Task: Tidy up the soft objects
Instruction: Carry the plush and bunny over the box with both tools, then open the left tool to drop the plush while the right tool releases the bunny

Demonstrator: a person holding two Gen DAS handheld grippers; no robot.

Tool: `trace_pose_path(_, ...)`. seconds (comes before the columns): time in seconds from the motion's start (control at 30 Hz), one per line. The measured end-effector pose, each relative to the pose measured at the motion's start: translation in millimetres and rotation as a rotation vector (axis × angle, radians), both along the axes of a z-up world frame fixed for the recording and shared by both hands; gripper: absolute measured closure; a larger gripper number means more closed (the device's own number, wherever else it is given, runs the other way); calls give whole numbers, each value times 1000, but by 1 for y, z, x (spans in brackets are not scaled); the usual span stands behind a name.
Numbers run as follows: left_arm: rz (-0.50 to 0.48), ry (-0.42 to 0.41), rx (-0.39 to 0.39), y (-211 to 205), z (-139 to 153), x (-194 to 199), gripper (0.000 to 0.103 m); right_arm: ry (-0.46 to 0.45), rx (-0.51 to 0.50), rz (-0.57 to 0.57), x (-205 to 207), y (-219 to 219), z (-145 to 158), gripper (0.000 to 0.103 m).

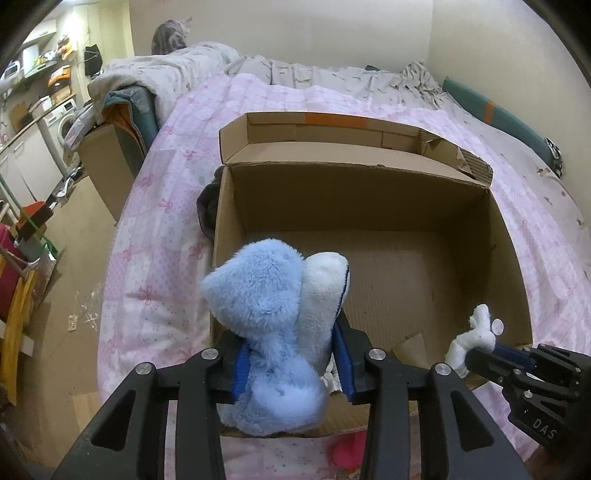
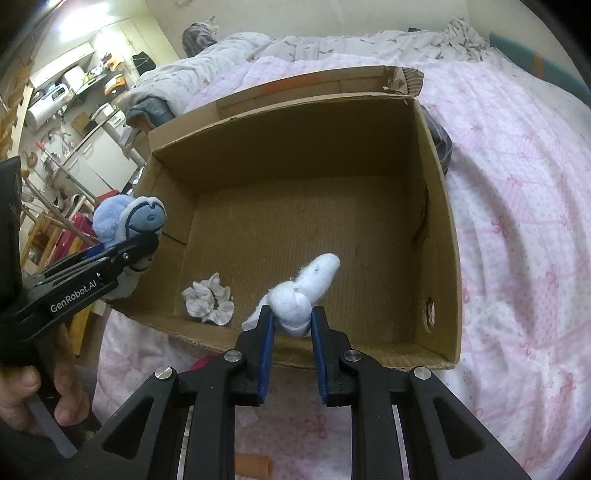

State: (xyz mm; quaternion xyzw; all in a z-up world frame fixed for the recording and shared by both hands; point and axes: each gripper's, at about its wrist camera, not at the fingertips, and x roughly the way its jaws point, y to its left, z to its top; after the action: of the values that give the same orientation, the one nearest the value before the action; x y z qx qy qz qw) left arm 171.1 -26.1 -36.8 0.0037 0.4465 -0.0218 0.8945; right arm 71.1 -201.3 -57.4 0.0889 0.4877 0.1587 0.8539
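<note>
- Pink quilted bedding [image 1: 155, 258] covers the bed that carries everything; a cluttered utility area with a washing machine [image 1: 66, 123] lies off to the far left, and a tabby cat [image 1: 170, 35] sits at the far head of the bed.
- An open cardboard box [image 2: 439, 258] sits on the bed, its flap folded back on the far side. The floor of it is mostly bare; a pale fabric scrunchie [image 2: 208, 299] lies in the near left corner.
- At the left, the left tongs [image 1: 291, 363] hold a blue plush toy [image 1: 258, 295] over the near left rim of the box. The blue pads sit at its narrow part, only partly open, and the fluff bulges out around them. I cannot tell how firmly they press. A hand [image 2: 40, 402] grips the handle.
- At the right, the right tongs [image 2: 291, 326] are closed narrowly on a small white stuffed piece [image 2: 306, 288], knotted or bunched where the pads pinch it. It hangs just inside the near wall, above the box floor.
- Step in hand, as I judge it: both soft things are over the box and ready to be put down.
- The next move calls for opening each pair of tongs enough to free the toy. The plush should be carried a little farther in first, since it straddles the rim and could tip out onto the bedding.
</note>
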Motion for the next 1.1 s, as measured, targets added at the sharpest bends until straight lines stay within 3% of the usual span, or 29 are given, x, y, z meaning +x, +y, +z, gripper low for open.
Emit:
trace_pose_path(0.27, 1, -1, 1, -1, -1, 0, 66, -1, -4, -1, -1, 1, 0, 82)
trace_pose_path(0.83, -16, -14, -18, -2, 4, -5, 33, -3, 25, -34, -2, -7, 1, 79)
trace_pose_path(0.93, -10, -11, -20, -1, 4, -4, 32, -6, 29, -43, -1, -8, 2, 68)
trace_pose_path(1.0, -7, -4, -23, -1, 4, -4, 32, -8, 35, -57, -1, -9, 2, 27)
trace_pose_path(1.1, -5, -3, -21, -1, 4, -3, 32, -41, 59, -89, -3, -15, 8, 25)
